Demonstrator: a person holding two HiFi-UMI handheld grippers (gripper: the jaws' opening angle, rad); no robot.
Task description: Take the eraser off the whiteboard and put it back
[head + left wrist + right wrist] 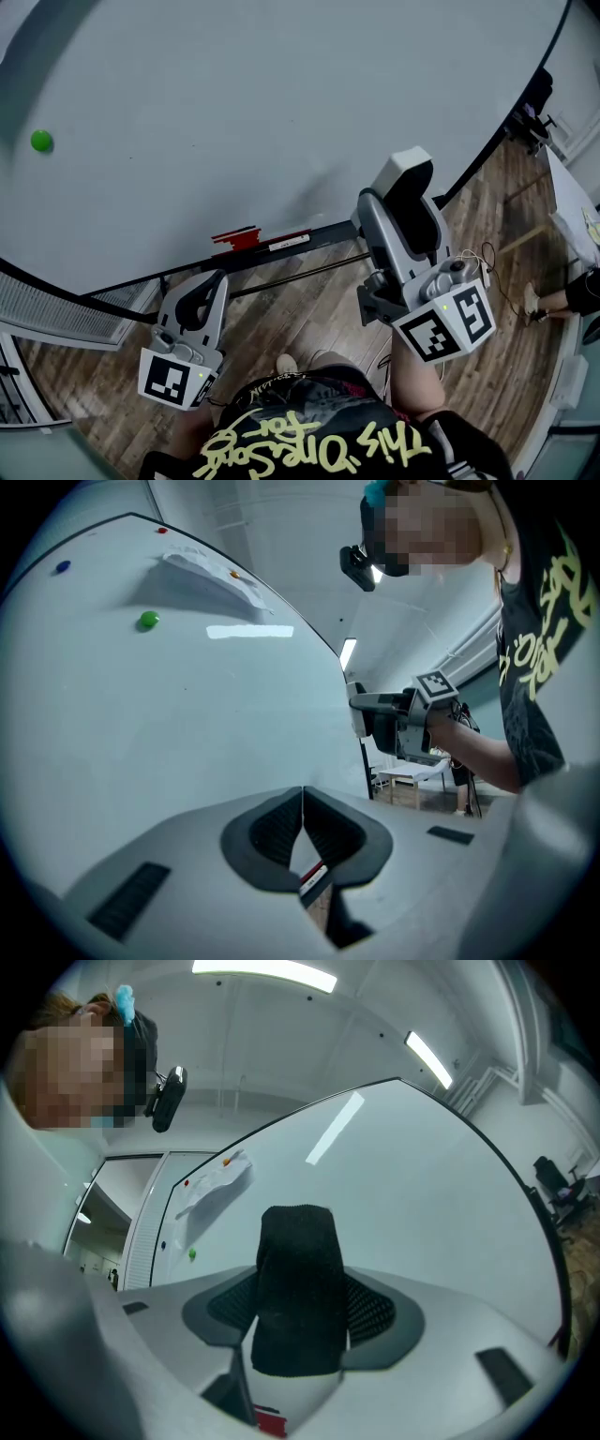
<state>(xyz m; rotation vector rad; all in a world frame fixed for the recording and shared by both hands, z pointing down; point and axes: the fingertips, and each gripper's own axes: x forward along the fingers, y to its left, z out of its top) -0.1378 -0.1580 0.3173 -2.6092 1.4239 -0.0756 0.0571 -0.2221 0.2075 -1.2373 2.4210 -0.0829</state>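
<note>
The eraser (295, 1251), clamped in the right hand-held gripper (300, 1309), should meet the whiteboard (422, 1204) ahead flat before release; the left hand-held gripper (302, 803) is closed, empty.

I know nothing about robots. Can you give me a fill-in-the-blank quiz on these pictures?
1. The right gripper is shut on the ___.
2. The shut, empty gripper is the person's ___ one.
3. The magnet on the whiteboard in the head view is ___.
Missing words: eraser; left; green.
</note>
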